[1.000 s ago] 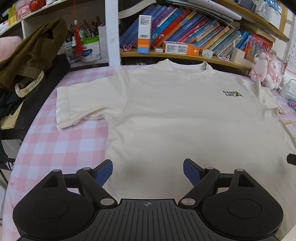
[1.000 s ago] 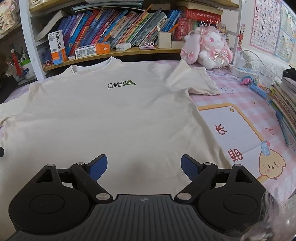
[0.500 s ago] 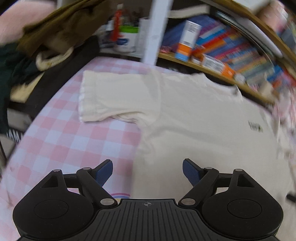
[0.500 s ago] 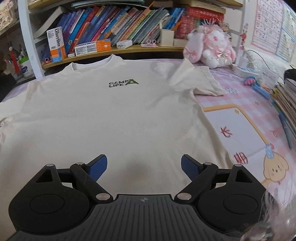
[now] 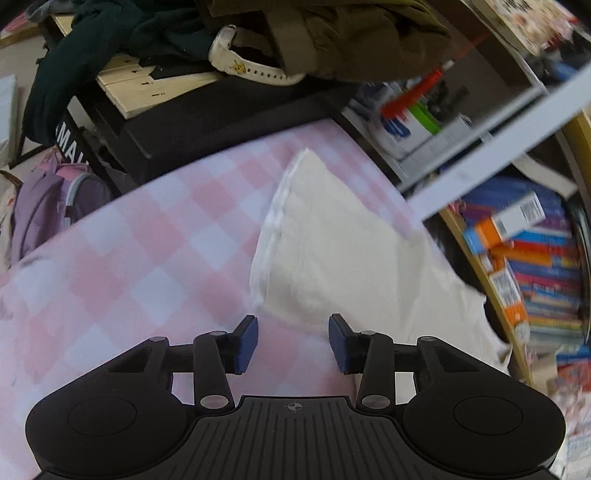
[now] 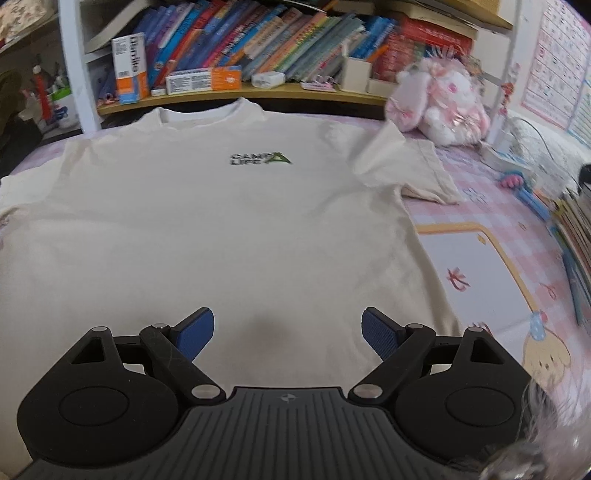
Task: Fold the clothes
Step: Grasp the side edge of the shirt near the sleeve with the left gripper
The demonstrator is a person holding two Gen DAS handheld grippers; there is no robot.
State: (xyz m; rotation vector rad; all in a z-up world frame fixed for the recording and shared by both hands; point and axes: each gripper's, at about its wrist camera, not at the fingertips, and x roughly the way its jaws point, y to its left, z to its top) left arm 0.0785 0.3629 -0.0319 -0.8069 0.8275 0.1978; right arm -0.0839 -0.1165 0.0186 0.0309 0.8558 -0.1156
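Note:
A cream T-shirt with a small green chest logo lies flat, front up, on a pink checked table cover. In the left wrist view only its left sleeve shows, with the hem toward me. My left gripper hovers just short of that sleeve's lower corner, jaws partly apart, nothing between them. My right gripper hangs wide open over the shirt's lower middle, holding nothing. The shirt's right sleeve lies spread near a plush toy.
A bookshelf full of books runs along the table's far side. A pink plush toy sits at the back right. Books and pens line the right edge. Piled clothes and a black case stand left of the table.
My left gripper has swung left and turned toward the shirt's left sleeve, and its jaws have narrowed. My right gripper has barely moved and stays wide open.

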